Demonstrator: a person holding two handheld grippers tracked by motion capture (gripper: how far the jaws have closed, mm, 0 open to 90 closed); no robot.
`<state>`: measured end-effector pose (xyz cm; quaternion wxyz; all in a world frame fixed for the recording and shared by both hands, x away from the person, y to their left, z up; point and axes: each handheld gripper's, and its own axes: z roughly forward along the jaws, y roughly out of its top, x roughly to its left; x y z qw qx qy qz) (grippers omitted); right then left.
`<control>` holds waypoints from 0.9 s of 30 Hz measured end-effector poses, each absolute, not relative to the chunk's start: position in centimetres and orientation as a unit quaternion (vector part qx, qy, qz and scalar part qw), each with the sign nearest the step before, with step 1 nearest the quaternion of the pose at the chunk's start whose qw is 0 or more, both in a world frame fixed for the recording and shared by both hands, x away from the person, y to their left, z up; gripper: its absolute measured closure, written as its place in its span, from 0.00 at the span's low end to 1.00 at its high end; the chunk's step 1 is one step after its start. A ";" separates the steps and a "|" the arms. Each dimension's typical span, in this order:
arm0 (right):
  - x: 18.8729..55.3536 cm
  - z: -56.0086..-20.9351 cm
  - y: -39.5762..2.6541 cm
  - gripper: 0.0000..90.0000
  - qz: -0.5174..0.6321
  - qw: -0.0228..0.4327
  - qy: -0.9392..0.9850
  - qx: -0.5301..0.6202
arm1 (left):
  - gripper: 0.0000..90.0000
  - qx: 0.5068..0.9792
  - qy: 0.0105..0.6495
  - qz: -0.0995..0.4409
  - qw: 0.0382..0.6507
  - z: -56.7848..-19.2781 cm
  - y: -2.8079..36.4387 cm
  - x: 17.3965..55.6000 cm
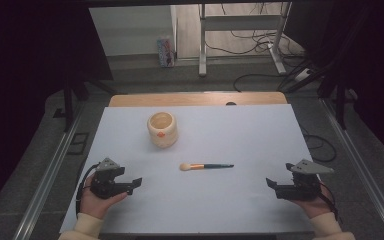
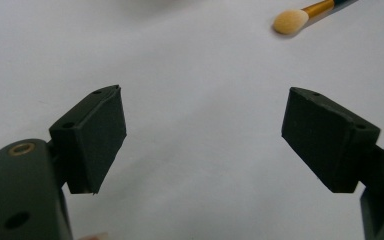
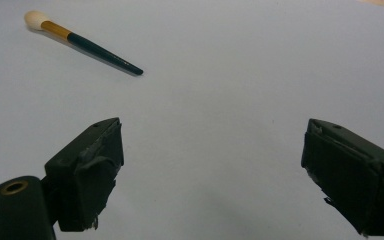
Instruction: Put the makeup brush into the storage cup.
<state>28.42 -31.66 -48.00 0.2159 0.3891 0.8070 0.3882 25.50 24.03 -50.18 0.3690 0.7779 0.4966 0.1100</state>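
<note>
The high view looks forward and down from above the person's side onto the whole white table sheet. Each gripper view sits low and close over that sheet, looking along its own jaws. All three share the makeup brush with cream tip and dark handle.

Dim room, cabled grey floor
</note>
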 end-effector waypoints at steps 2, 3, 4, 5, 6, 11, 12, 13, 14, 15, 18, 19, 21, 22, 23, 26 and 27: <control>28.6 -48.1 -31.6 0.12 0.385 0.216 0.809 0.388 | 0.21 0.779 0.497 0.110 0.367 -50.2 24.0 25.6; 28.6 -48.1 -31.6 0.12 0.385 0.216 0.809 0.388 | 0.21 0.779 0.497 0.110 0.367 -50.2 24.0 25.6; 28.7 -48.4 -31.7 0.12 0.381 0.213 0.813 0.385 | 0.21 0.780 0.497 0.109 0.366 -50.3 24.0 25.6; 28.7 -48.4 -31.7 0.12 0.381 0.213 0.813 0.385 | 0.21 0.780 0.497 0.109 0.366 -50.3 24.0 25.6; 28.8 -48.5 -31.8 0.12 0.375 0.207 0.817 0.385 | 0.21 0.781 0.495 0.109 0.365 -50.4 24.0 25.6; 28.8 -48.6 -31.7 0.11 0.368 0.203 0.822 0.386 | 0.21 0.783 0.493 0.108 0.364 -50.4 24.1 25.5; 28.8 -48.5 -31.5 0.11 0.365 0.201 0.824 0.383 | 0.21 0.784 0.491 0.108 0.365 -50.4 24.1 25.4; 28.7 -48.5 -31.4 0.11 0.364 0.201 0.825 0.383 | 0.21 0.784 0.491 0.108 0.365 -50.4 24.1 25.4; 28.7 -48.5 -31.4 0.11 0.364 0.201 0.825 0.383 | 0.21 0.784 0.490 0.110 0.365 -50.3 24.1 25.4; 28.6 -48.5 -31.3 0.11 0.359 0.202 0.827 0.382 | 0.21 0.785 0.488 0.111 0.366 -50.2 24.0 25.3; 28.3 -48.5 -31.3 0.11 0.358 0.202 0.827 0.385 | 0.21 0.787 0.485 0.112 0.365 -50.1 23.5 25.4; 28.3 -48.5 -31.3 0.11 0.358 0.202 0.827 0.385 | 0.21 0.787 0.485 0.112 0.365 -50.1 23.5 25.4; 28.2 -48.3 -31.4 0.11 0.360 0.204 0.825 0.386 | 0.21 0.789 0.482 0.114 0.363 -50.0 23.2 25.3; 28.1 -48.1 -31.4 0.11 0.362 0.207 0.823 0.385 | 0.21 0.792 0.476 0.116 0.364 -50.0 23.0 25.2; 28.0 -48.0 -31.4 0.12 0.363 0.207 0.822 0.386 | 0.21 0.794 0.474 0.116 0.363 -50.0 23.0 25.2; 28.1 -48.0 -31.2 0.12 0.361 0.203 0.824 0.388 | 0.21 0.793 0.477 0.114 0.362 -50.1 23.0 25.2; 28.2 -48.1 -31.2 0.12 0.360 0.202 0.824 0.388 | 0.21 0.792 0.478 0.113 0.362 -50.1 23.1 25.2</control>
